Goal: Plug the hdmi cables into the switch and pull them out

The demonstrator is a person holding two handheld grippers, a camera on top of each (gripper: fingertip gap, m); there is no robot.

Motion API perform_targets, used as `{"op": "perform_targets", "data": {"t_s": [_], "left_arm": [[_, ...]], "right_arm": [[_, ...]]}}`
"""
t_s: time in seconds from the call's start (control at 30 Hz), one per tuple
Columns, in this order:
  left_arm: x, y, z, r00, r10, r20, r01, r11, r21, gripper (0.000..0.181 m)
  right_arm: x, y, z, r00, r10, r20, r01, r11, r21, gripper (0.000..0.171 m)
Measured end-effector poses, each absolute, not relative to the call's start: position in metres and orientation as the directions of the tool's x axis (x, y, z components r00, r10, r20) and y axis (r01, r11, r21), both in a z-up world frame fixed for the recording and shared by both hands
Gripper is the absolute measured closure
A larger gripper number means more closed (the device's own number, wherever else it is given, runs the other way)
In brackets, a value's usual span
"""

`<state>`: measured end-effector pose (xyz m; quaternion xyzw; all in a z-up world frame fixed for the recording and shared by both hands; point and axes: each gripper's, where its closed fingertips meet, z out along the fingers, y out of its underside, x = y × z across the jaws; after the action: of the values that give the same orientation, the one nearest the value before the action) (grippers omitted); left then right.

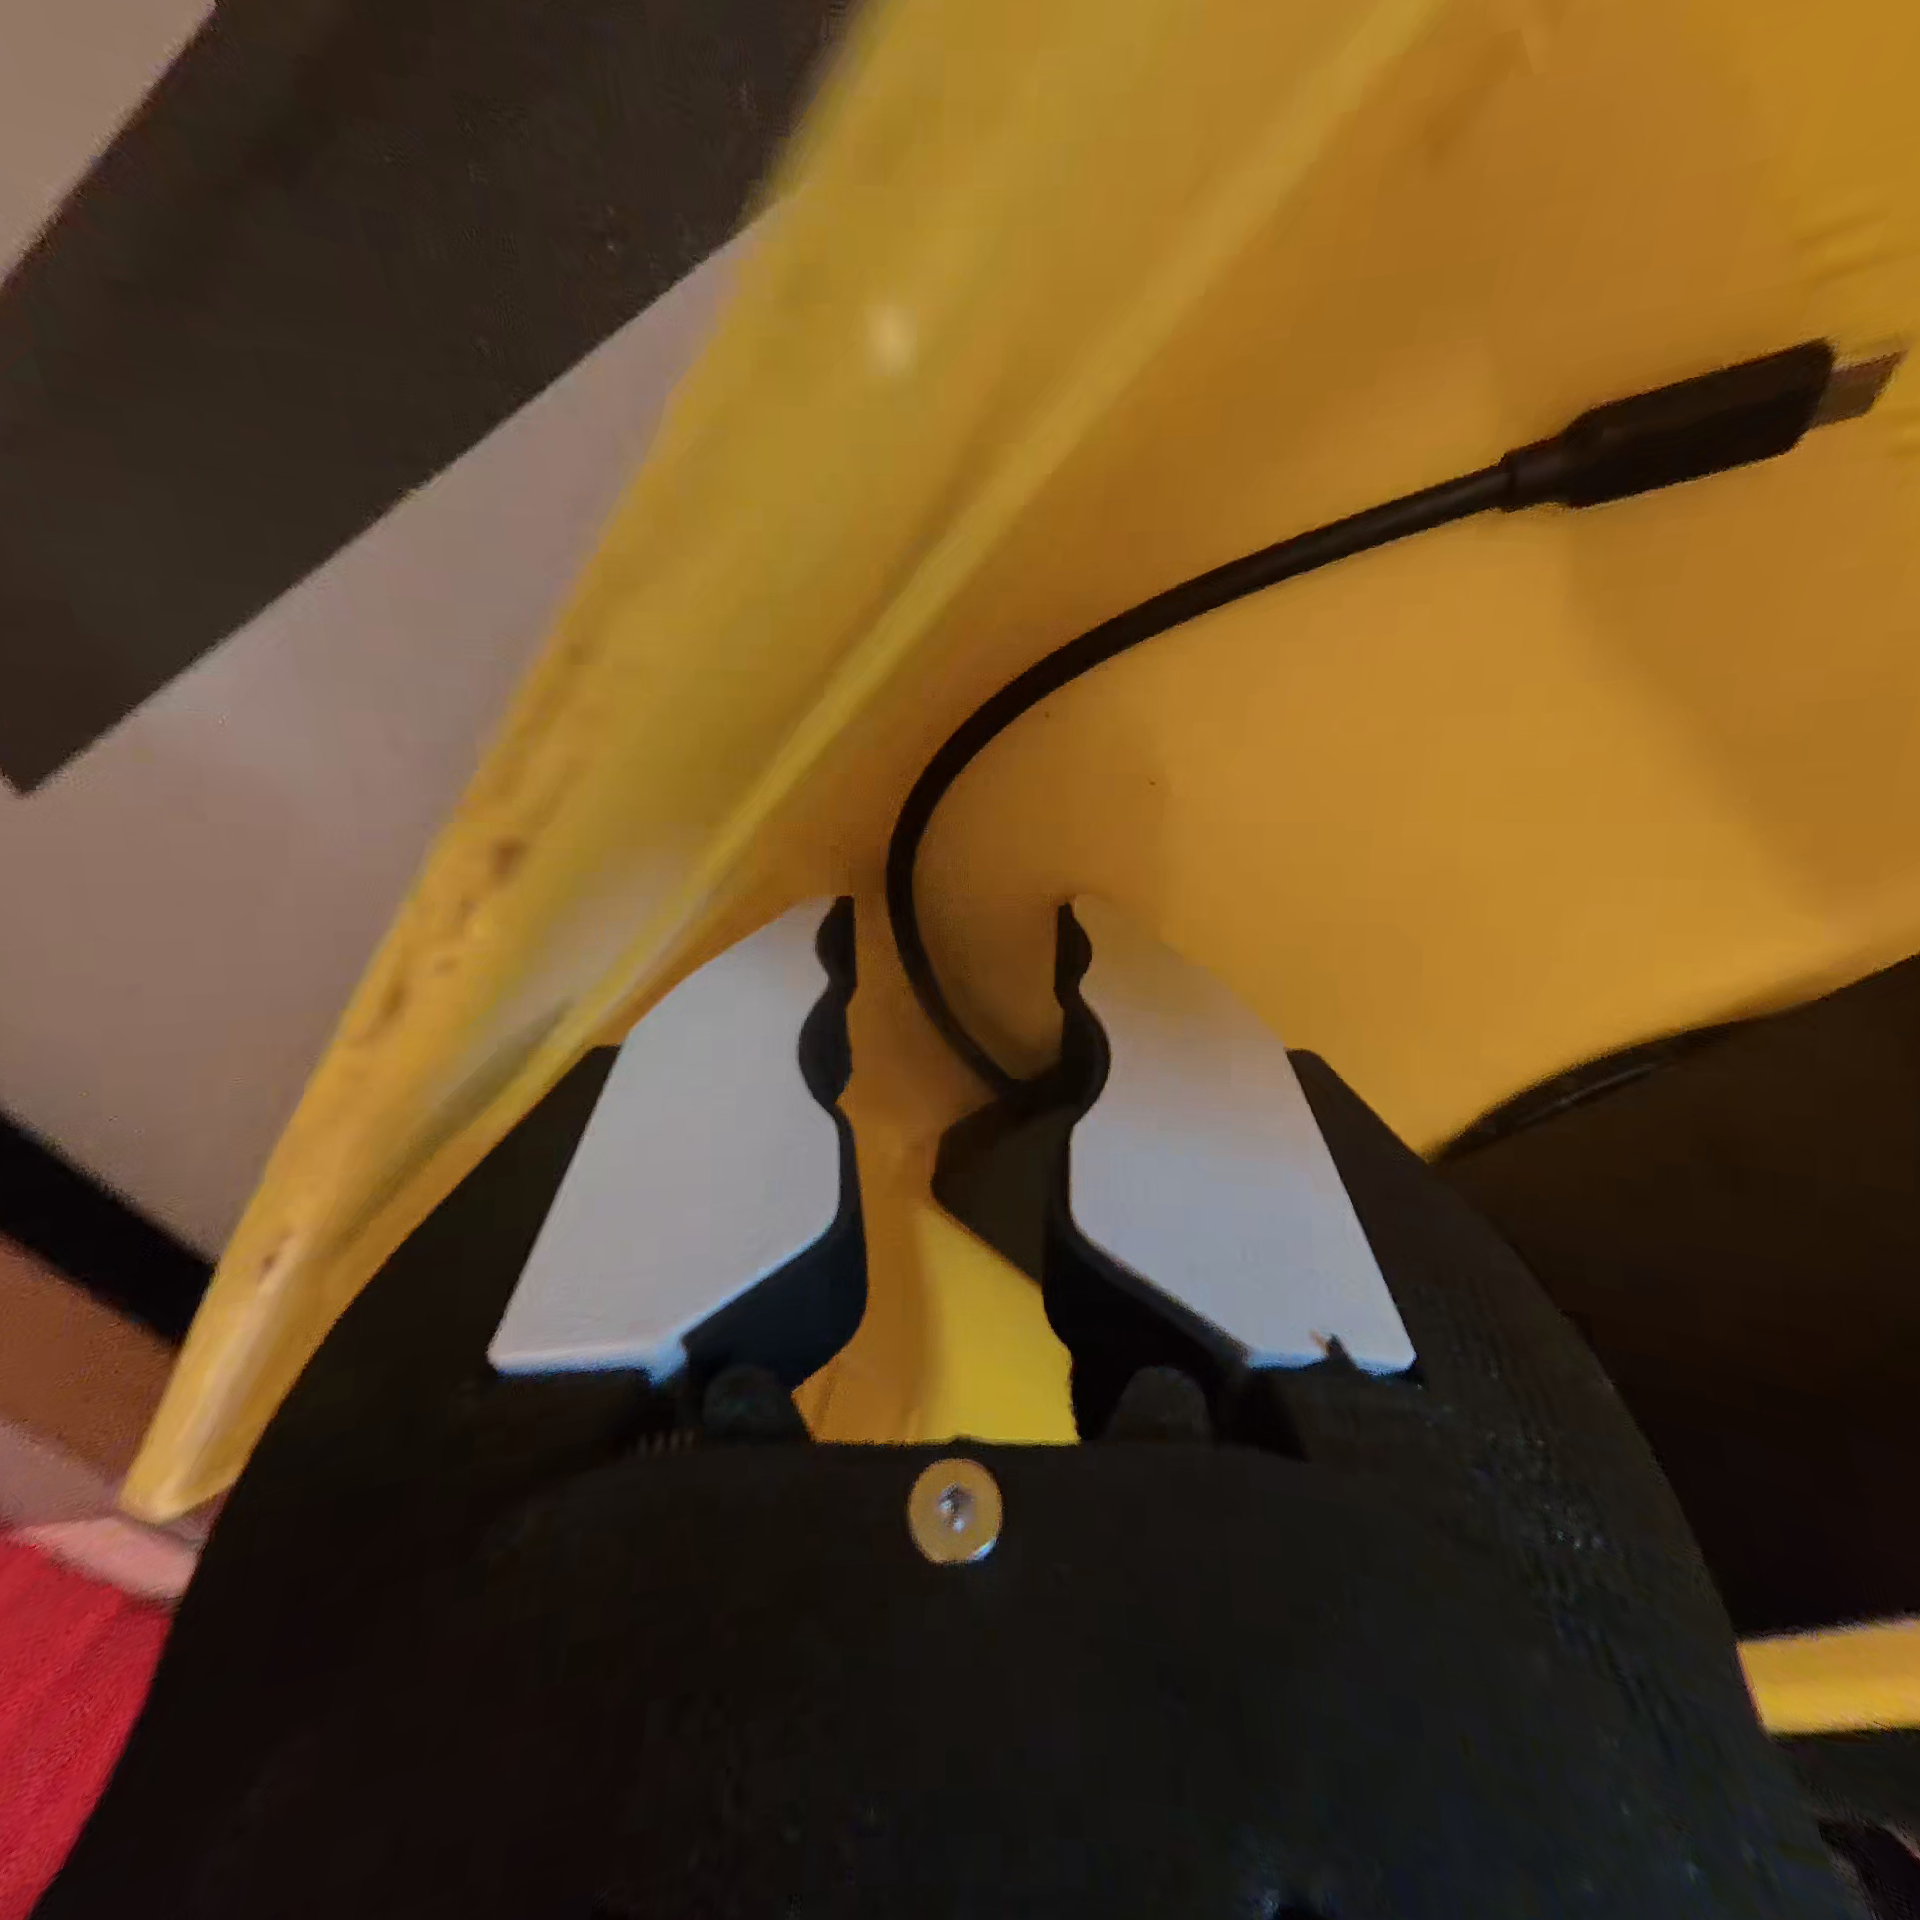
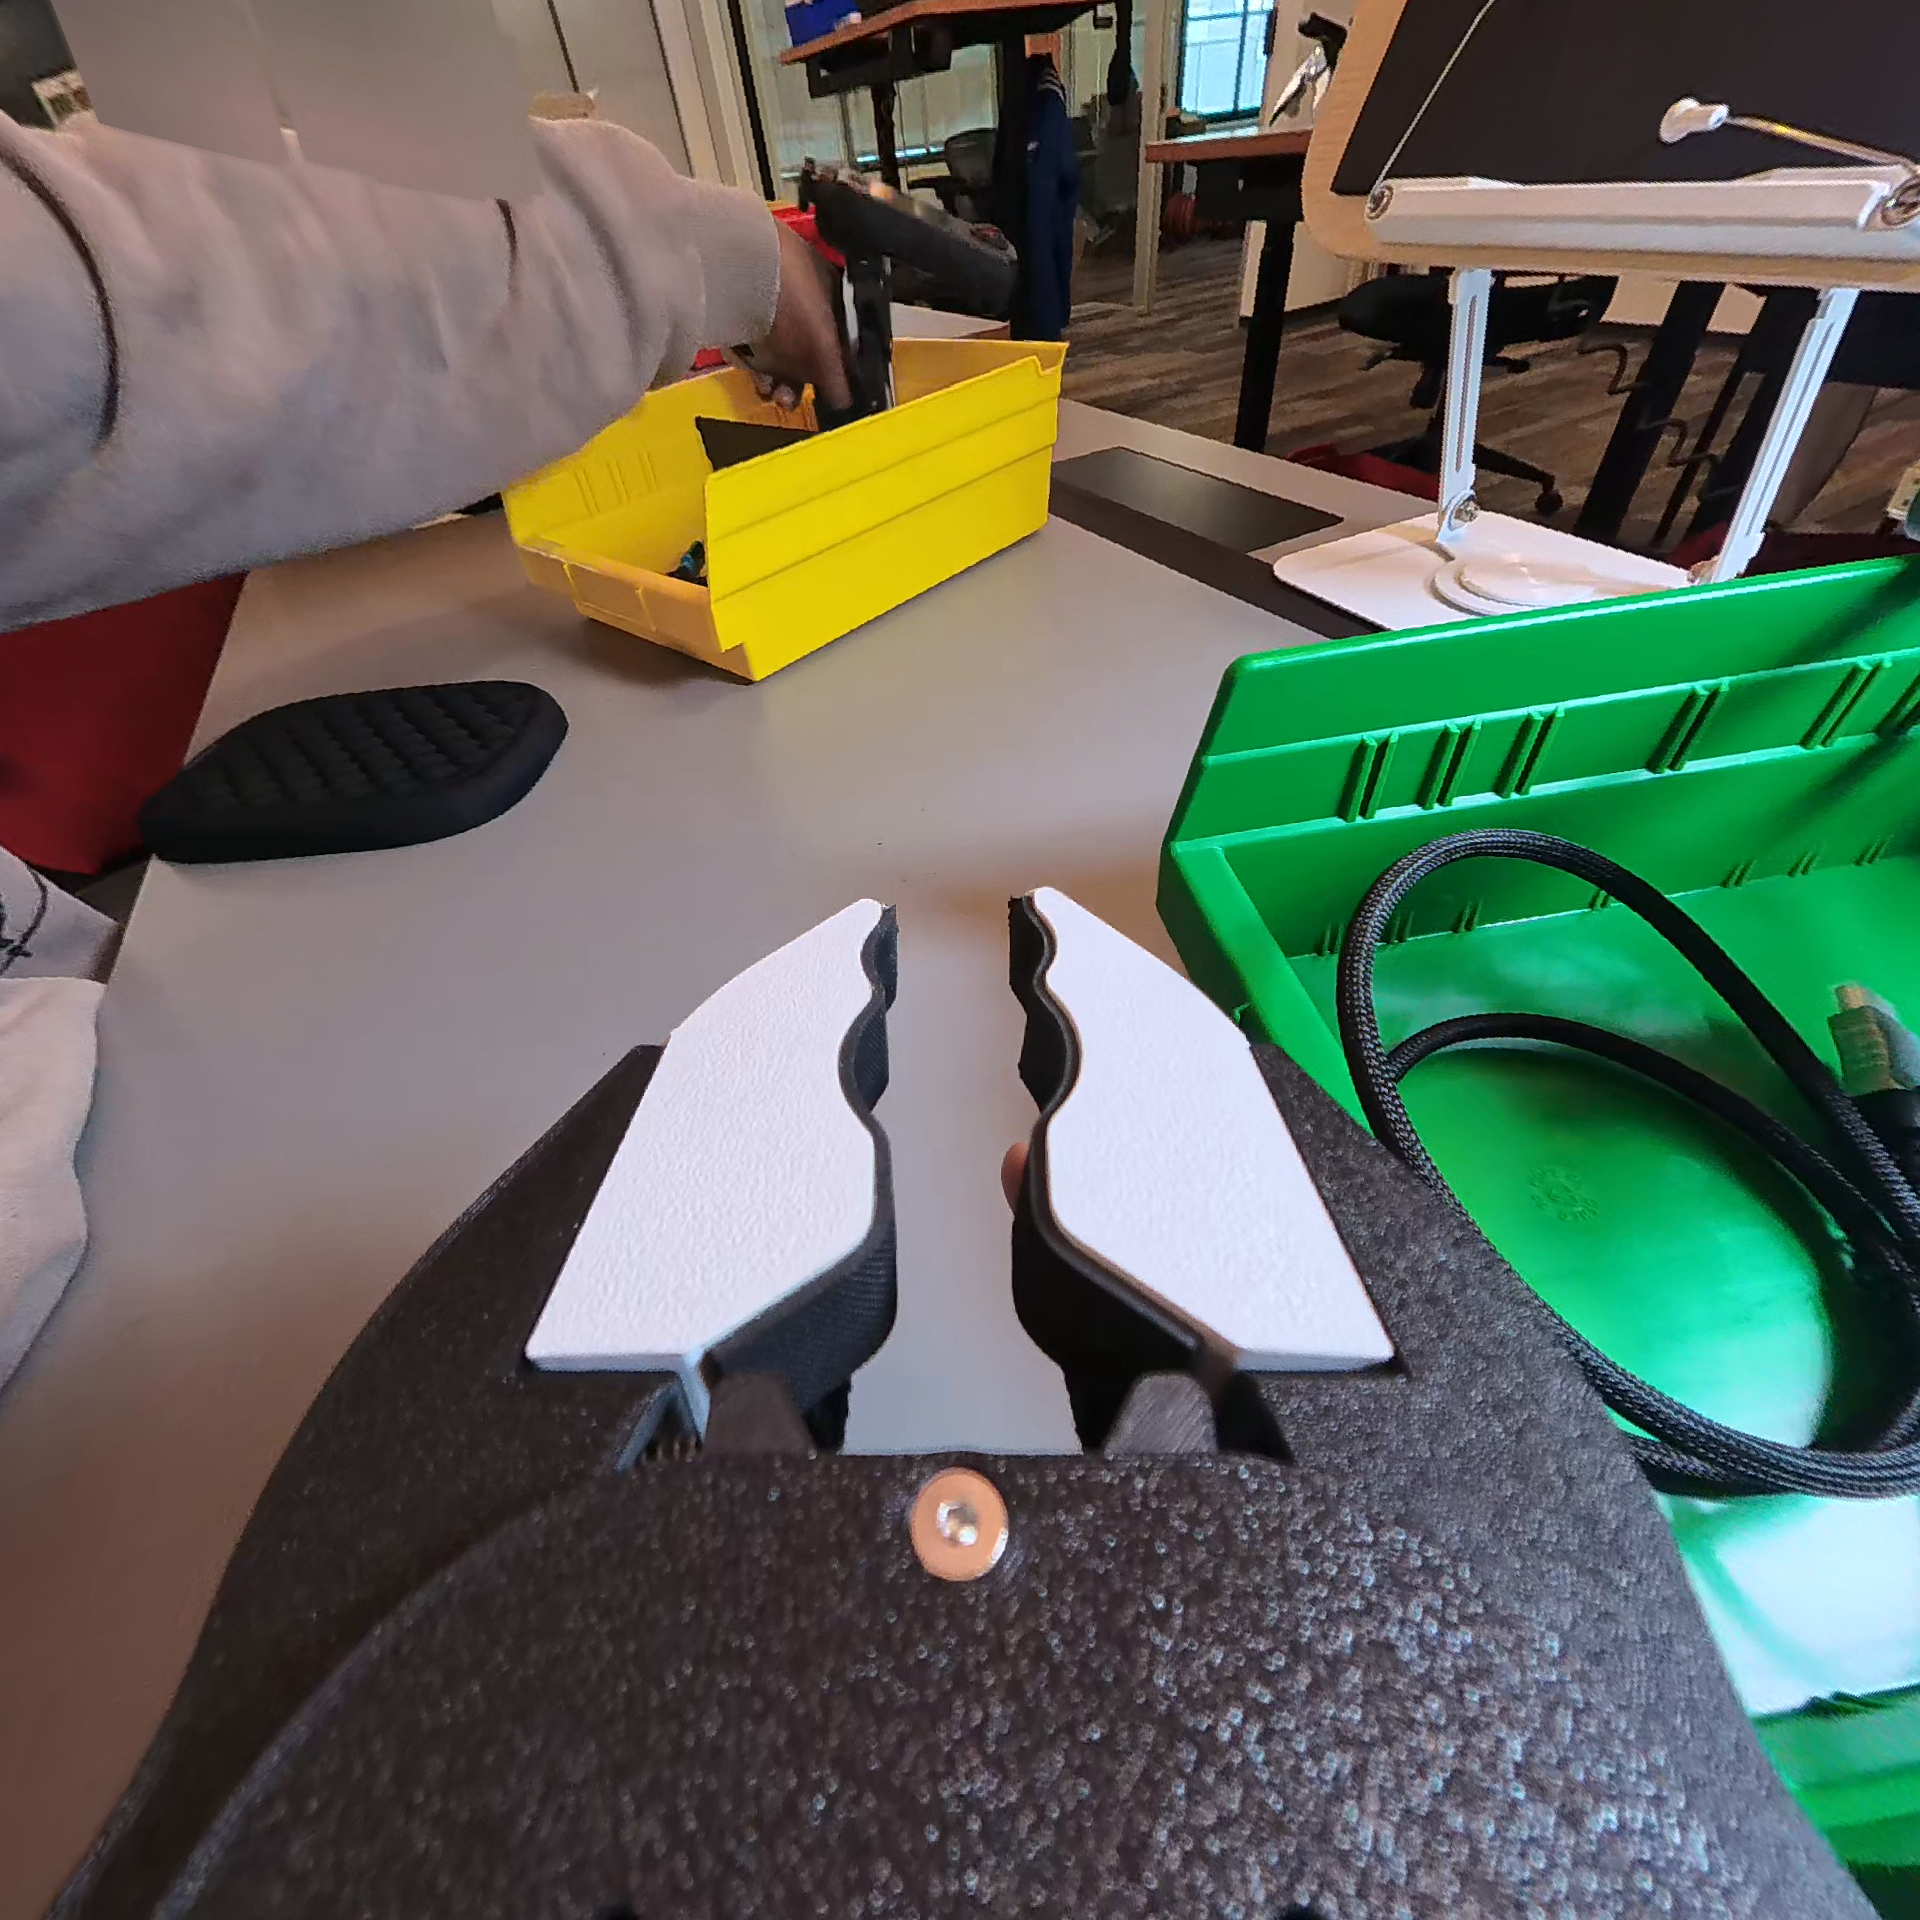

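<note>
My left gripper [image 1: 956, 914] is inside a yellow bin [image 1: 1039, 312], close to its floor. Its jaws stand apart. A thin black cable [image 1: 1143, 613] runs loosely between the fingers and curves up right to a black plug with a metal tip [image 1: 1704, 426]. A dark block [image 1: 987, 1174] sits low between the fingers; I cannot tell what it is. My right gripper [image 2: 953, 909] is open and empty over the grey table [image 2: 727, 883]. To its right, a green bin [image 2: 1558, 727] holds a coiled braided black HDMI cable [image 2: 1361, 997] with a gold plug [image 2: 1865, 1039].
The yellow bin [image 2: 883, 540] stands at the table's far middle, with a grey-sleeved arm [image 2: 364, 312] reaching into it. A black ridged pad [image 2: 353, 769] lies at the left. A white stand [image 2: 1475, 561] is at the back right. A red bin [image 2: 94, 727] is beside the left edge. The tips of one gripper are about 55 cm away from the tips of the other.
</note>
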<state>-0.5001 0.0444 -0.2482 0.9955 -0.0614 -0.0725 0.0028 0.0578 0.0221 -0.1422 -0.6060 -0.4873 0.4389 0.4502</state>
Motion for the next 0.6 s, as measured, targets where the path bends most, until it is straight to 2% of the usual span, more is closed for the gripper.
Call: {"op": "perform_targets", "data": {"t_s": [0.03,0.13,0.2,0.37,0.47,0.6], "left_arm": [[-0.497,0.044,-0.249,0.991,-0.097,-0.093,-0.097,-0.995,0.010,0.150],[-0.496,0.045,-0.251,0.998,-0.055,-0.007,-0.055,-0.998,-0.036,0.157],[-0.500,0.046,-0.250,0.997,-0.069,-0.037,-0.071,-0.996,-0.052,0.175],[-0.496,0.044,-0.244,0.973,-0.195,-0.124,-0.200,-0.979,-0.028,0.176],[-0.490,0.054,-0.213,0.958,-0.233,-0.166,-0.253,-0.960,-0.117,0.176],[-0.475,0.063,-0.143,0.943,-0.259,-0.206,-0.311,-0.906,-0.285,0.176]], "right_arm": [[0.057,0.022,-0.143,0.135,0.986,-0.103,0.196,-0.128,-0.972,0.150],[0.056,0.022,-0.146,0.122,0.985,-0.124,0.203,-0.147,-0.968,0.150],[0.057,0.022,-0.147,0.121,0.985,-0.120,0.207,-0.143,-0.968,0.150],[0.057,0.021,-0.144,0.122,0.985,-0.124,0.196,-0.146,-0.970,0.150],[0.058,0.021,-0.143,0.125,0.986,-0.111,0.194,-0.134,-0.972,0.150],[0.056,0.020,-0.142,0.117,0.987,-0.111,0.191,-0.132,-0.973,0.150]]}}
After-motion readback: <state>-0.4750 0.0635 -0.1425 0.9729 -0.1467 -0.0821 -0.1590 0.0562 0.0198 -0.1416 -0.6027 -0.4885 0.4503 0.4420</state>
